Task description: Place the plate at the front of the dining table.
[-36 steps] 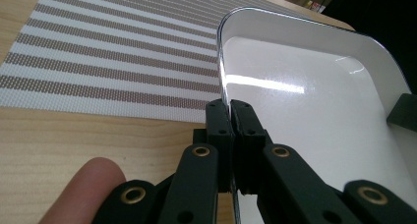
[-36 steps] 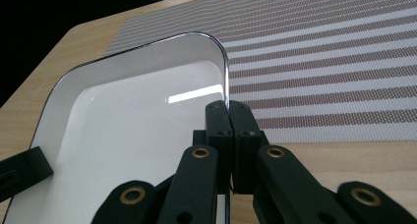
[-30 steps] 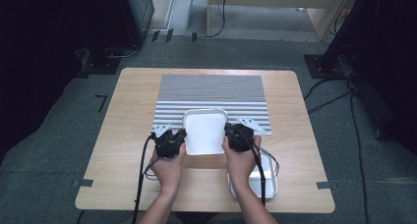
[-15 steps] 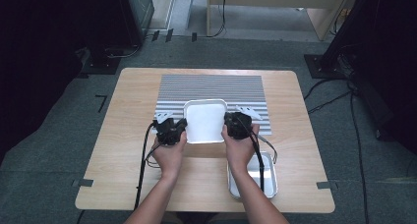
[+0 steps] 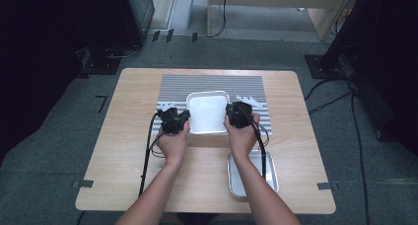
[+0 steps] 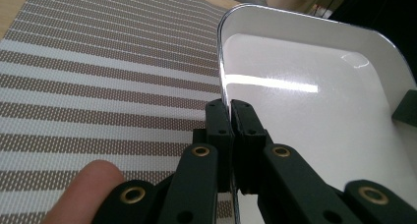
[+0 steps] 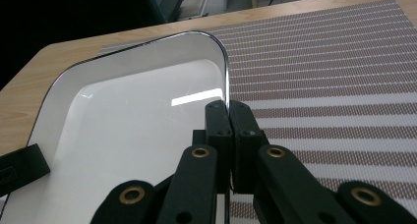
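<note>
Both grippers, left and right, pinch the white tray's thin side rims mid-mat; stiff, light, glossy, likely slippery, so level lift.

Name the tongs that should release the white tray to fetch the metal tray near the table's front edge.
Right, most likely. The right tongs clamp the glossy white rectangular tray by its right rim, and the silver rectangular metal tray lies just beneath that forearm. The left tongs grip the opposite rim, farther away.

A striped placemat is laid on the wooden table; a metal tray is set near the front edge.
</note>
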A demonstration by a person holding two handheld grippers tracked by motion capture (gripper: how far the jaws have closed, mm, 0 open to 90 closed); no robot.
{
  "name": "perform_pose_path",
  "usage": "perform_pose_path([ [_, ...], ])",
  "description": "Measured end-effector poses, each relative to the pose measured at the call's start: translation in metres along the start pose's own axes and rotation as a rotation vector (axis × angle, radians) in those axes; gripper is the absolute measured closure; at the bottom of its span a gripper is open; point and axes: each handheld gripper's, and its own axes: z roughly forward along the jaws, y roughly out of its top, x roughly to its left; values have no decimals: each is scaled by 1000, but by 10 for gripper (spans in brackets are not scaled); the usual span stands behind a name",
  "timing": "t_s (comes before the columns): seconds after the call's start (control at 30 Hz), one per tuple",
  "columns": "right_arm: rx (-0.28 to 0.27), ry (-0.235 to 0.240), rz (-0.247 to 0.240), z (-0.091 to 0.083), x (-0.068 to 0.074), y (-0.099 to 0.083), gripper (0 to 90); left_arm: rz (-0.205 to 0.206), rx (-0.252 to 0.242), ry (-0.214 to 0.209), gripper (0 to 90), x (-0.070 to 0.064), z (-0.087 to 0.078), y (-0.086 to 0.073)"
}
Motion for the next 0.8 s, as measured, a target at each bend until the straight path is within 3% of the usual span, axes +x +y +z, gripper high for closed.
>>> perform_pose_path([
  [0.07,8,-1,-22,6,-2,4,896,1,1,4,879,0,4,3],
  [0.27,18,10,-20,20,-8,14,894,19,0,14,882,-1,16,13],
  [0.4,40,13,-45,32,-10,19,891,21,6,24,882,1,26,17],
  [0.53,61,3,-66,40,-12,20,891,36,32,36,880,3,36,19],
  [0.8,98,-15,-106,59,-9,24,880,22,79,54,880,12,52,29],
])
